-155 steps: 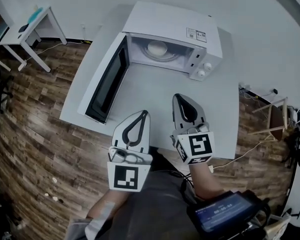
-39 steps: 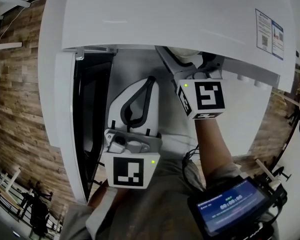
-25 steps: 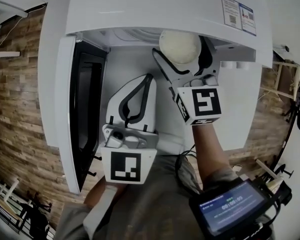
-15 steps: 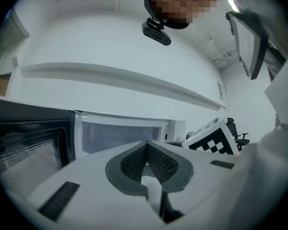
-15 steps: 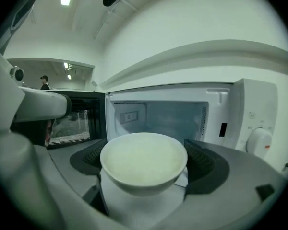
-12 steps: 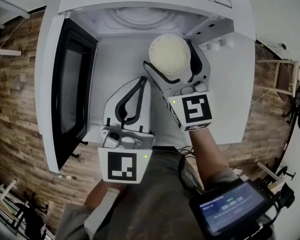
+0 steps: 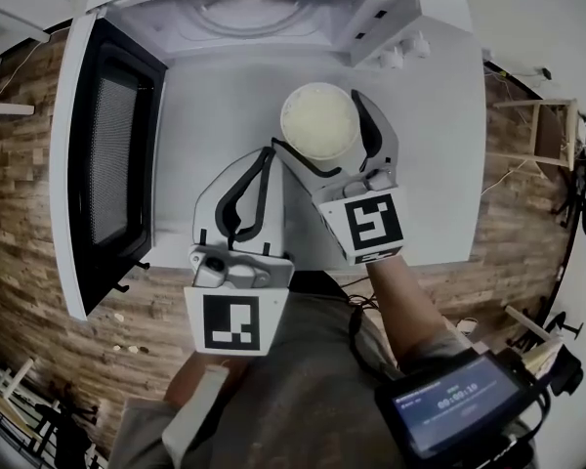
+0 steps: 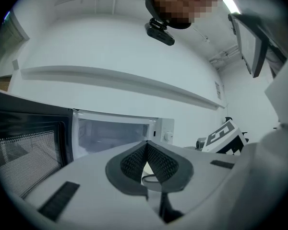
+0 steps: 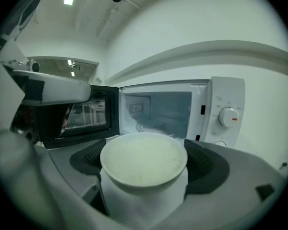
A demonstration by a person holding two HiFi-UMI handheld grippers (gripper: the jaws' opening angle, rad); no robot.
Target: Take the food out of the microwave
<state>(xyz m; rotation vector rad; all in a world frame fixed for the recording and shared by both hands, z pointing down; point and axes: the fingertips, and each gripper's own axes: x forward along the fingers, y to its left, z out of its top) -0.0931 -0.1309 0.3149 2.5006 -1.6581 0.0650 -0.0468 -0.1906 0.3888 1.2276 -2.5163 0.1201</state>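
Bowl of pale food, white and round (image 7: 318, 122), is out of the oven and held over the middle of the white table (image 7: 200, 96).
At your left, the white microwave (image 7: 244, 13) on the table's far edge has its dark-windowed door (image 7: 107, 154) swung wide, and the cavity is bare. Your left gripper (image 8: 147, 150) has its jaws pressed together on nothing and sits toward the near edge, probably just kept out of the way. Your right gripper (image 9: 145, 163) clamps the bowl by its sides and holds it level, which should keep the food from spilling. Whether its base touches the tabletop is unclear.
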